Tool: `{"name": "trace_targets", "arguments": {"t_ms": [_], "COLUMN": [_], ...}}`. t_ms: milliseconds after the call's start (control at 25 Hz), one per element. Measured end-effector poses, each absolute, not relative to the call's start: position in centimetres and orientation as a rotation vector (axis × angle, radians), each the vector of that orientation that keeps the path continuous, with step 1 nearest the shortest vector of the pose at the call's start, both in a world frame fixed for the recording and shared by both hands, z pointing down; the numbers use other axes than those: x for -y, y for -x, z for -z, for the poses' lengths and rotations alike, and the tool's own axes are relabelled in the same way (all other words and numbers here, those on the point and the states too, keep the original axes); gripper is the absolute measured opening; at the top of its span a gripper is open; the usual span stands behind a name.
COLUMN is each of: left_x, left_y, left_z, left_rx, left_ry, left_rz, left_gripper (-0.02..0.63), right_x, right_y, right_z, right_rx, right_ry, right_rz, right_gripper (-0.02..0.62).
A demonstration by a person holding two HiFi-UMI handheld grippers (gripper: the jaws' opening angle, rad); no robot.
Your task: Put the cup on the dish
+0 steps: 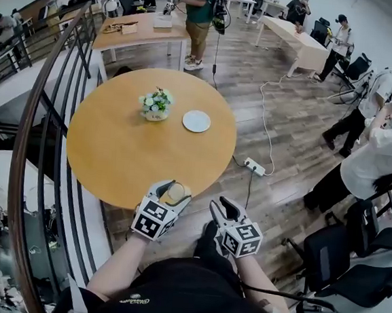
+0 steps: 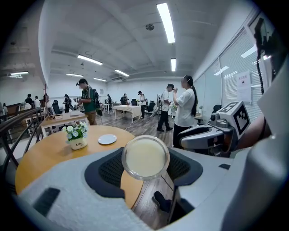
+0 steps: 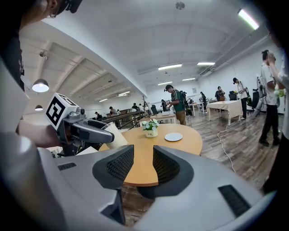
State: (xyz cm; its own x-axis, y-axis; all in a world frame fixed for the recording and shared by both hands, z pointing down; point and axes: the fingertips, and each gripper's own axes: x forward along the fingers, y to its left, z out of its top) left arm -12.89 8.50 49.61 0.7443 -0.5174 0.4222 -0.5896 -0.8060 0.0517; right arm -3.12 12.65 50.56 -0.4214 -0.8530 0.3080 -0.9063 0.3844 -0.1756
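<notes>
My left gripper point(image 1: 173, 188) is shut on a cream cup point(image 1: 176, 196) and holds it just over the near edge of the round wooden table point(image 1: 114, 152). In the left gripper view the cup point(image 2: 145, 157) shows its round end between the two dark pads. The white dish point(image 1: 196, 121) lies empty on the far side of the table, to the right of a small flower pot point(image 1: 157, 105). My right gripper point(image 1: 224, 206) hangs off the table's near right edge, open, with nothing between its pads point(image 3: 119, 164). The right gripper view shows the dish point(image 3: 173, 136) far ahead.
A curved stair railing point(image 1: 45, 125) runs along the table's left. A power strip point(image 1: 254, 166) and its cable lie on the wooden floor to the right. People stand at the right and at the back, near other tables. Black chairs stand at the lower right.
</notes>
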Motion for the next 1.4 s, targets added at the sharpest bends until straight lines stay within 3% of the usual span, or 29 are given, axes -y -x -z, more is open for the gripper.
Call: {"name": "trace_targets", "arguments": {"t_ms": [360, 1080, 1400], "left_x": [-2.3, 13.6, 15.5], "left_y": [10.5, -3.1, -2.7], "left_z": [-49.7, -47.2, -47.7], "left_rx": [0.946, 1.099, 1.167], "left_ry": [-2.712, -2.633, -2.574], "left_rz": [-0.601, -0.541, -0.552], "left_gripper": [0.272, 0.272, 0.272], "right_x": [-6.1, 10.4, 14.1], "right_y": [0.6, -13.2, -13.5], "right_z": [-50.7, -49.2, -49.2], "right_rx": [2.513, 2.563, 2.583], "right_ry": [-1.515, -1.381, -1.340], "right_rz": [-0.480, -0.449, -0.443], "right_gripper": [0.116, 0.116, 0.117]}}
